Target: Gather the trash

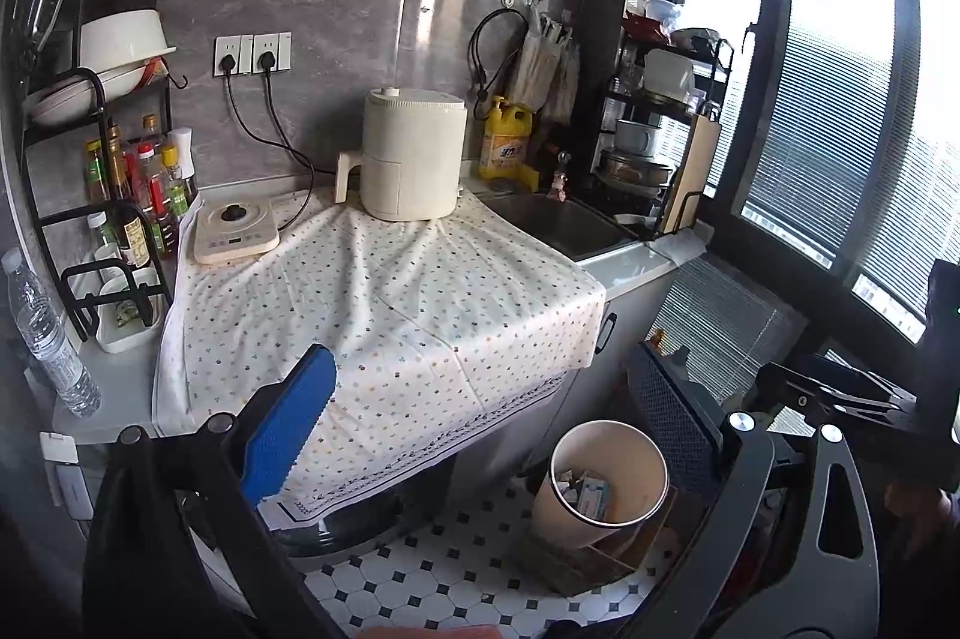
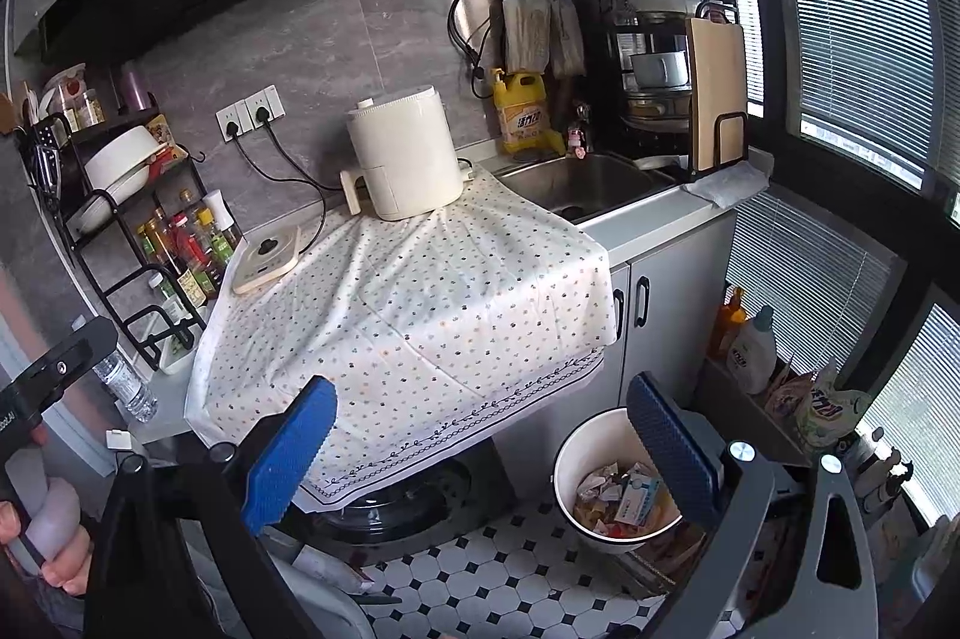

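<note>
A white trash bin (image 1: 600,489) stands on the tiled floor below the counter's right end; it also shows in the right wrist view (image 2: 612,483). It holds crumpled paper and a small box (image 2: 636,498). My left gripper (image 1: 480,417) is open and empty, held above the front of the dotted cloth (image 1: 390,303), with its right finger (image 1: 672,423) beside the bin. My right gripper (image 2: 480,447) is open and empty, its right finger (image 2: 672,447) over the bin's rim. The cloth (image 2: 420,303) carries no loose trash that I can see.
On the counter stand a cream air fryer (image 1: 414,153), an induction hob (image 1: 237,234), a spice rack (image 1: 120,195) and a water bottle (image 1: 48,339). A sink (image 2: 588,183) and dish rack (image 2: 678,57) lie right. Detergent bottles (image 2: 750,351) stand by the window.
</note>
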`<state>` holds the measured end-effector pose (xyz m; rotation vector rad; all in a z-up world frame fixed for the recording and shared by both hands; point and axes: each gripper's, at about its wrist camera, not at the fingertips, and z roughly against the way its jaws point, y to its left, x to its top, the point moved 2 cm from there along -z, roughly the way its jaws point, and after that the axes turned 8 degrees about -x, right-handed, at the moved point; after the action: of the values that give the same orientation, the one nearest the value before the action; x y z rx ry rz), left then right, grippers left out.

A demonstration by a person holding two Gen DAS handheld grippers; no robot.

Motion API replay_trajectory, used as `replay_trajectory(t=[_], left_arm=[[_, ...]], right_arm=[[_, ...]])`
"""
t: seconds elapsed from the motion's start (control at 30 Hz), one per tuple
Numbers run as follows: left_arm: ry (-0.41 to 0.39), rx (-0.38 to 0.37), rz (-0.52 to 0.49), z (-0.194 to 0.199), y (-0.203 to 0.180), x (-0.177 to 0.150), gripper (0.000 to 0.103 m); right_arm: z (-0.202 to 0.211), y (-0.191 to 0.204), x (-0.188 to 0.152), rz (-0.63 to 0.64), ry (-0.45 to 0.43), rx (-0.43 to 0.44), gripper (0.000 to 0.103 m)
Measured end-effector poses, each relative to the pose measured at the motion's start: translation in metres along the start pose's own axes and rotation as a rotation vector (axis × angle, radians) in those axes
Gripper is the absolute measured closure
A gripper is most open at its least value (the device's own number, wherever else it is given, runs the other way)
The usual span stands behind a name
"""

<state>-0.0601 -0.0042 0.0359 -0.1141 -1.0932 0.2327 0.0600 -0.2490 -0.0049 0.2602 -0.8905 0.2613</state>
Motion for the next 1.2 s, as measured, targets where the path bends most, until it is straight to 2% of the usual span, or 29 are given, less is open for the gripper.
replay_trajectory(t=[0.37, 1.2], left_arm=[[0.017, -0.018, 0.0, -0.005, 0.002, -0.005, 0.006], [0.008, -0.024, -0.011, -0.001, 0.0, -0.009, 0.006]], right_arm=[[0.003, -0.004, -0.009, -0.01, 0.011, -0.052, 0.008], [0.009, -0.005, -0.018, -0.028, 0.005, -0.062, 0.008]])
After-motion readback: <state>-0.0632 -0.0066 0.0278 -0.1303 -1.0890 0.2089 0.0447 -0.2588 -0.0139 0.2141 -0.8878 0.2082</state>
